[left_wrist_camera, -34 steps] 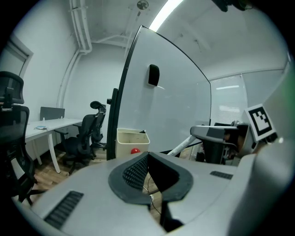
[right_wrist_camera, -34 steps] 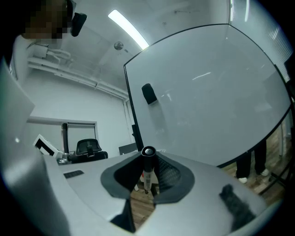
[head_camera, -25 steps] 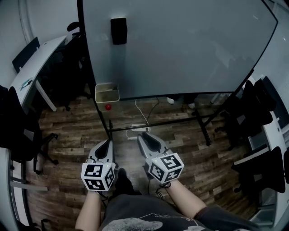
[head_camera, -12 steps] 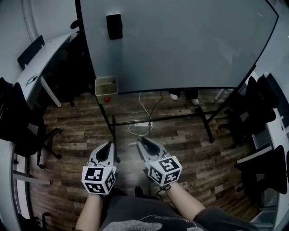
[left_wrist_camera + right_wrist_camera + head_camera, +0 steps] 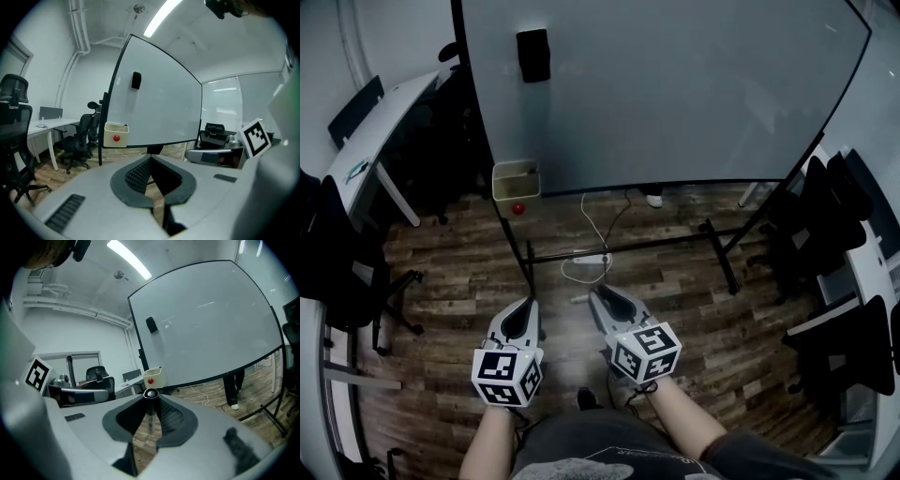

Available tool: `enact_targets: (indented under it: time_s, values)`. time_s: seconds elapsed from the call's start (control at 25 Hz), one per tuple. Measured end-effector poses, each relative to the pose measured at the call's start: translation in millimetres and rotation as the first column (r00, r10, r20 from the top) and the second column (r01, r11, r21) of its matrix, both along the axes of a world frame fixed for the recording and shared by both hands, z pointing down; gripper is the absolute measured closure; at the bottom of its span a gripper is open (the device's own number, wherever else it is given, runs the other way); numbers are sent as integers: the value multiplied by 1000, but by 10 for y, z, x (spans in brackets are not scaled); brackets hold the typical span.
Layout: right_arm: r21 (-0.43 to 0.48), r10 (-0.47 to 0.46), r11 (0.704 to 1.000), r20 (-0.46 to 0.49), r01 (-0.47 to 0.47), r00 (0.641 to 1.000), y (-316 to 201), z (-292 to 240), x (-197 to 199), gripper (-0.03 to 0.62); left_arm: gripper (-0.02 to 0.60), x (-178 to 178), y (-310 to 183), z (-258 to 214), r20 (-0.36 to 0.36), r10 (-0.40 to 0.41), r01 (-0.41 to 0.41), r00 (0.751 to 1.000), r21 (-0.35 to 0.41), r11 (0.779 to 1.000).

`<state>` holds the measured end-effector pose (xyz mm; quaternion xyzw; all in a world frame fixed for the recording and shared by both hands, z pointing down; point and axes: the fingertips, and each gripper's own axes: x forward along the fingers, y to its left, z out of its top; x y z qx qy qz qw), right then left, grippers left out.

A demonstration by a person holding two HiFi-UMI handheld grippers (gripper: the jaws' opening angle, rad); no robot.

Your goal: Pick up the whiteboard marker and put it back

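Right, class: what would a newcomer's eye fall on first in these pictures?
The large whiteboard fills the top of the head view, a black eraser stuck near its upper left and a cream box with a red dot at its lower left corner. Below, the right gripper clamps a marker.

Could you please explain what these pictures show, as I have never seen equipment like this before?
A person holds a handheld two-jaw gripper in each hand. The head view looks down from their head at the left gripper, right gripper, a whiteboard with an eraser and a small box, and the wooden floor. The other two pictures come from cameras riding on each gripper, looking along its jaws. The right gripper grips a marker; the left gripper's jaws are shut on nothing.
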<state>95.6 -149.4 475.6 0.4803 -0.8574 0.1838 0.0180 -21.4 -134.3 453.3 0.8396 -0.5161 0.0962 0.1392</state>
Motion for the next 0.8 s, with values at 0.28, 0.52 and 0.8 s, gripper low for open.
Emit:
enact_targets:
  time_s: [0.28,0.52,0.8]
  values:
    - [7,-1,1000,-30,1,1000,228,-64,-271,513,568,-260,217,-4,-26,8,-8,1000,-9,1000]
    - [26,36,999,-46,-35,998,577,-154,-459,513,568,-487,548,-79,-49,43,-43,998,7,999]
    - [25,97,995,-56,-95,994,1161,-229,-585,513,568,-683,1032,-121,-53,100,-100,994,2,995]
